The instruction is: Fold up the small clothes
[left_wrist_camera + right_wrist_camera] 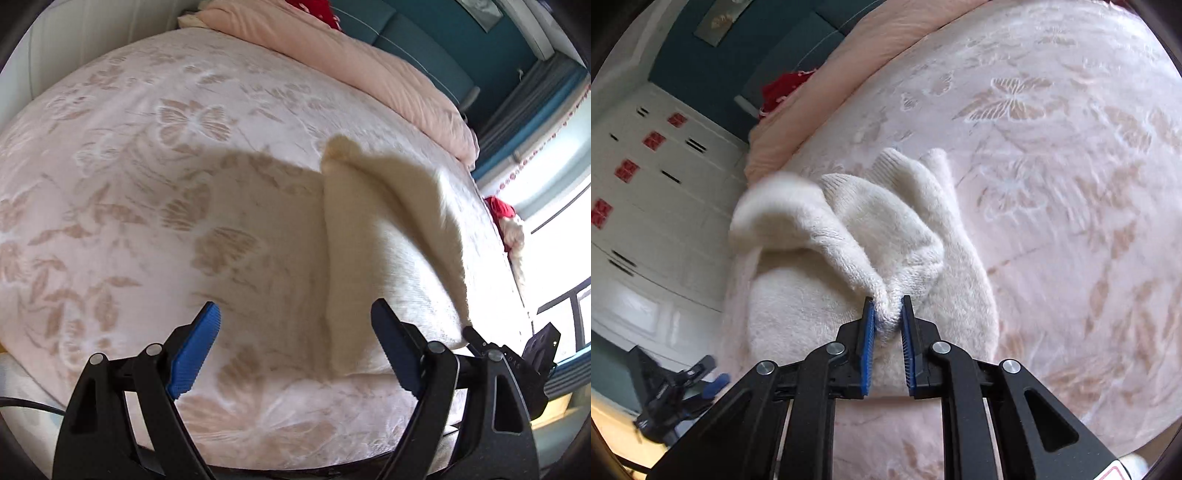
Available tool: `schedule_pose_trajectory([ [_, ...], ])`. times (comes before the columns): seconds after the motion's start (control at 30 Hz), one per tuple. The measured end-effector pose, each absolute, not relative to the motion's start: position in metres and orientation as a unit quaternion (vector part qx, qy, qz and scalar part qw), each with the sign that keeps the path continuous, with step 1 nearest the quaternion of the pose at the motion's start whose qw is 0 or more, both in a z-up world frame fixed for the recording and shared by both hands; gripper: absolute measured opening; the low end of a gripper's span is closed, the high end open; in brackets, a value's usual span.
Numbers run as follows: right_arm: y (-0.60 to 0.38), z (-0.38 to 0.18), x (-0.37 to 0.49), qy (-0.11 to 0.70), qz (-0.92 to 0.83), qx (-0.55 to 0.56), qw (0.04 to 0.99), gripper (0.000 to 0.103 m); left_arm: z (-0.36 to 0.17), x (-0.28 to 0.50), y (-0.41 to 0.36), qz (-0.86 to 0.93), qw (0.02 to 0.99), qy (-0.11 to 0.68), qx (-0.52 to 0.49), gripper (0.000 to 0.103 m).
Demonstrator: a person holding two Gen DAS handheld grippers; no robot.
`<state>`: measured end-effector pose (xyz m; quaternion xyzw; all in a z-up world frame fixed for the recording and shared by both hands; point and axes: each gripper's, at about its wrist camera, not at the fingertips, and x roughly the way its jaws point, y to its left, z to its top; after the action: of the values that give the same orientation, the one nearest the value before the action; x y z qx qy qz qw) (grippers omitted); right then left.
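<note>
The right hand-held gripper (887, 308) is clamping a bunched edge of a fluffy cream garment (849, 236), lifting part of it while the rest is lying on the bed (1071, 184), whose pink cover is patterned with butterflies. The left hand-held gripper (295, 325) is hovering over the bed with its blue pads (194, 354) spread wide apart and holding nothing, just beside the garment. A folded pink quilt (332, 62) is lying along the bed's far edge.

Cream fuzzy garment (886, 236), bunched, partly lifted
</note>
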<state>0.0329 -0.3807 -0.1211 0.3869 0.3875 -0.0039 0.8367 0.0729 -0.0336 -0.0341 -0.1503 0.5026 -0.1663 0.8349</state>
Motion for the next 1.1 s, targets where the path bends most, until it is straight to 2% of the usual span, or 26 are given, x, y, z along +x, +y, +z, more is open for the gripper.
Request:
schedule_pose_trajectory([
  [0.13, -0.378, -0.115, 0.051, 0.399, 0.012, 0.360, 0.843, 0.037, -0.030, 0.073, -0.066, -0.213, 0.827, 0.504, -0.129, 0.082],
  [0.2, -0.377, -0.118, 0.054, 0.398, 0.013, 0.364, 0.842, 0.054, -0.027, 0.068, -0.086, -0.239, 0.825, 0.501, -0.104, 0.082],
  [0.23, -0.378, -0.122, 0.056, 0.402, 0.008, 0.366, 0.839, 0.057, -0.024, 0.063, -0.100, -0.256, 0.825, 0.496, -0.086, 0.083],
  [0.3, -0.383, -0.134, 0.067, 0.417, 0.007, 0.382, 0.824, 0.055, -0.022, 0.054, -0.125, -0.288, 0.823, 0.487, -0.052, 0.086],
  [0.33, -0.386, -0.137, 0.069, 0.415, 0.017, 0.397, 0.819, 0.049, -0.023, 0.050, -0.135, -0.297, 0.822, 0.484, -0.042, 0.088],
  [0.37, -0.386, -0.137, 0.071, 0.409, 0.031, 0.408, 0.816, 0.027, -0.024, 0.047, -0.145, -0.307, 0.821, 0.481, -0.032, 0.088],
  [0.53, -0.382, -0.099, 0.070, 0.363, 0.086, 0.419, 0.828, 0.023, -0.041, 0.048, -0.193, -0.335, 0.813, 0.477, 0.017, 0.089],
  [0.63, -0.374, -0.077, 0.081, 0.370, 0.101, 0.399, 0.833, 0.023, -0.046, 0.048, -0.215, -0.345, 0.816, 0.462, 0.045, 0.092],
  [0.73, -0.359, -0.066, 0.090, 0.382, 0.111, 0.373, 0.838, 0.023, -0.047, 0.050, -0.232, -0.335, 0.831, 0.439, 0.067, 0.092],
  [0.77, -0.352, -0.064, 0.092, 0.385, 0.111, 0.359, 0.843, 0.023, -0.048, 0.054, -0.234, -0.330, 0.833, 0.439, 0.068, 0.088],
  [0.83, -0.340, -0.060, 0.088, 0.392, 0.102, 0.333, 0.851, 0.027, -0.051, 0.069, -0.230, -0.314, 0.833, 0.451, 0.056, 0.033],
  [0.87, -0.336, -0.058, 0.086, 0.392, 0.098, 0.323, 0.856, 0.029, -0.051, 0.080, -0.223, -0.311, 0.828, 0.465, 0.040, 0.020],
  [0.9, -0.335, -0.055, 0.080, 0.384, 0.102, 0.320, 0.860, 0.029, -0.048, 0.094, -0.205, -0.308, 0.823, 0.477, -0.009, 0.017],
  [0.97, -0.329, -0.050, 0.062, 0.353, 0.105, 0.306, 0.878, 0.029, -0.033, 0.109, -0.167, -0.293, 0.828, 0.470, -0.088, 0.015],
  [1.07, -0.312, -0.059, 0.052, 0.360, 0.087, 0.255, 0.894, 0.029, -0.001, 0.114, -0.088, -0.238, 0.856, 0.421, -0.184, 0.015],
  [1.1, -0.303, -0.067, 0.055, 0.369, 0.089, 0.243, 0.893, 0.026, 0.004, 0.114, -0.071, -0.223, 0.860, 0.413, -0.200, 0.015],
])
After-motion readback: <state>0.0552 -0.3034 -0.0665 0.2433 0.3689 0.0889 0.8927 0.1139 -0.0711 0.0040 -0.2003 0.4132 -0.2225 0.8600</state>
